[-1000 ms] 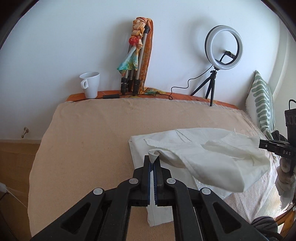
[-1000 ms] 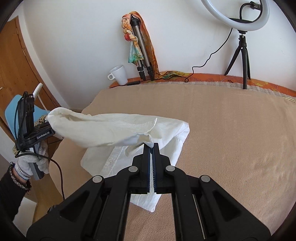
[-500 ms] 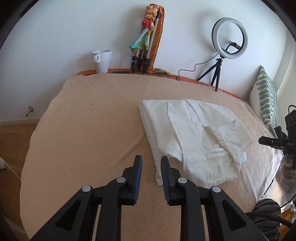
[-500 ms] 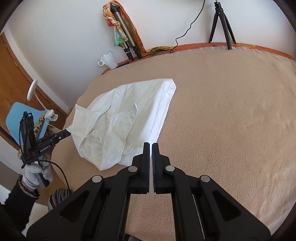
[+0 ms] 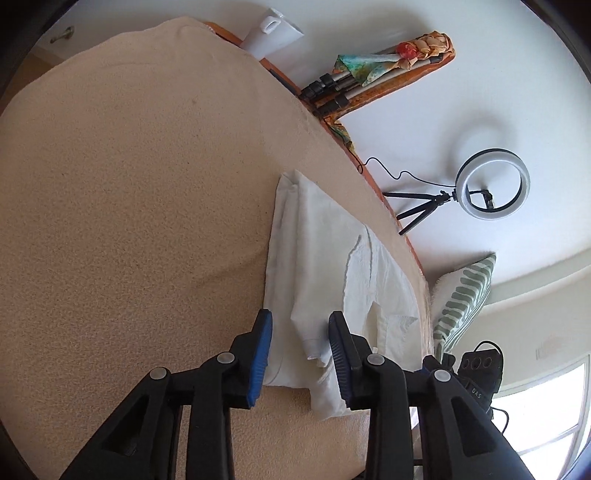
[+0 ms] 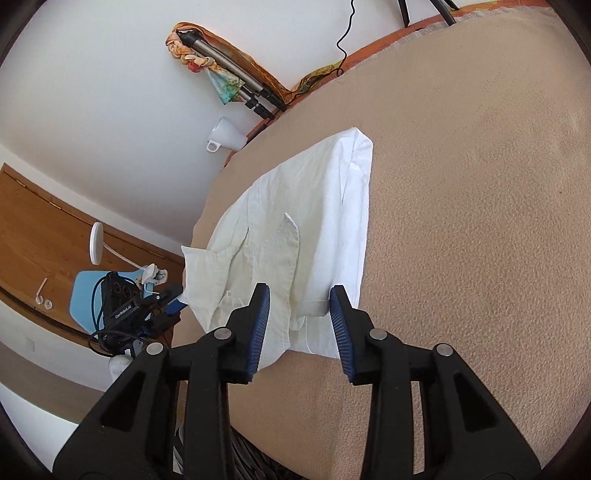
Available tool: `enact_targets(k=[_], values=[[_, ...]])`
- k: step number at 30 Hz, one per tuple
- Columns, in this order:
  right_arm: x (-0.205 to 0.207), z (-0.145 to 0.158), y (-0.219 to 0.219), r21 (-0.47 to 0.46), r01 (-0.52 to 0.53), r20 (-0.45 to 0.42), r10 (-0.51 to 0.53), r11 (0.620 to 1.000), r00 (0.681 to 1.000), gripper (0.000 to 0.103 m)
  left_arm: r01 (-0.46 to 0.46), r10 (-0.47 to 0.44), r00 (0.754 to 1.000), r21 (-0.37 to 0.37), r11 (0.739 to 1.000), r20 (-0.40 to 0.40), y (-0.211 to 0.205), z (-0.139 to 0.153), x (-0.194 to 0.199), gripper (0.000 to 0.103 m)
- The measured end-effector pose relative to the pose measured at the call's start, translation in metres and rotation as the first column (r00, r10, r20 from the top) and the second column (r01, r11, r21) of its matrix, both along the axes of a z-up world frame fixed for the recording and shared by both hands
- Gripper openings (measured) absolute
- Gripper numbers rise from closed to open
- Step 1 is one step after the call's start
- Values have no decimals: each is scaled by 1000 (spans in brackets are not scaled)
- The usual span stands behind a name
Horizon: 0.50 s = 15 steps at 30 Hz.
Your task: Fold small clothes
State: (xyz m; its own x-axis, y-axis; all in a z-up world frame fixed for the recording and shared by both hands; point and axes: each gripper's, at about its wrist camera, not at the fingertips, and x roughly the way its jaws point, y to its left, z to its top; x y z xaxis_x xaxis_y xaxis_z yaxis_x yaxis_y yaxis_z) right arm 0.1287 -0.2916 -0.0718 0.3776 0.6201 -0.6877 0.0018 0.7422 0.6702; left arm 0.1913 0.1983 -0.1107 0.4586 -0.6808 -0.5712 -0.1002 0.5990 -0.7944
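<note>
A white shirt lies partly folded on the tan bed cover, near the bed's edge. My left gripper is open, its jaws straddling the shirt's near end just above the cloth. In the right wrist view the same shirt lies flat with its collar and a sleeve turned up. My right gripper is open, its jaws on either side of the shirt's near hem. The left gripper also shows in the right wrist view, low beside the bed's left edge.
A white mug, folded tripods with a colourful scarf and a ring light stand along the wall. A green striped pillow lies beside the shirt. A blue chair and wooden door are beyond the bed.
Both grippers let go of the shirt, which dropped flat onto the bed. Both then opened wide and came down over its near edge, with the views tilted.
</note>
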Motion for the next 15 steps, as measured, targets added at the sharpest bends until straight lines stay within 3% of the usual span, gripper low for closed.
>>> enact_targets(k=[1, 5, 7, 10, 13, 15], values=[[2, -3, 1, 6, 1, -7, -1, 1000, 1000, 36, -6, 6, 1000, -25, 1000, -6, 0, -3, 1, 17], [6, -13, 8, 23, -9, -33, 9, 1000, 999, 31, -33, 34, 999, -62, 998, 10, -4, -2, 4, 5], [6, -16, 11, 45, -27, -42, 29, 999, 999, 9, -38, 40, 999, -31, 999, 35, -6, 6, 3, 3], [3, -7, 8, 69, -25, -28, 27, 997, 999, 5, -43, 43, 996, -2, 999, 84, -6, 25, -2, 1], [-3, 8, 1, 129, -24, -27, 28, 991, 999, 5, -36, 23, 990, 91, 995, 139, -6, 43, -14, 0], [-11, 12, 0, 150, -35, -23, 38, 988, 999, 5, -25, 6, 991, 134, 991, 136, -7, 42, -20, 0]])
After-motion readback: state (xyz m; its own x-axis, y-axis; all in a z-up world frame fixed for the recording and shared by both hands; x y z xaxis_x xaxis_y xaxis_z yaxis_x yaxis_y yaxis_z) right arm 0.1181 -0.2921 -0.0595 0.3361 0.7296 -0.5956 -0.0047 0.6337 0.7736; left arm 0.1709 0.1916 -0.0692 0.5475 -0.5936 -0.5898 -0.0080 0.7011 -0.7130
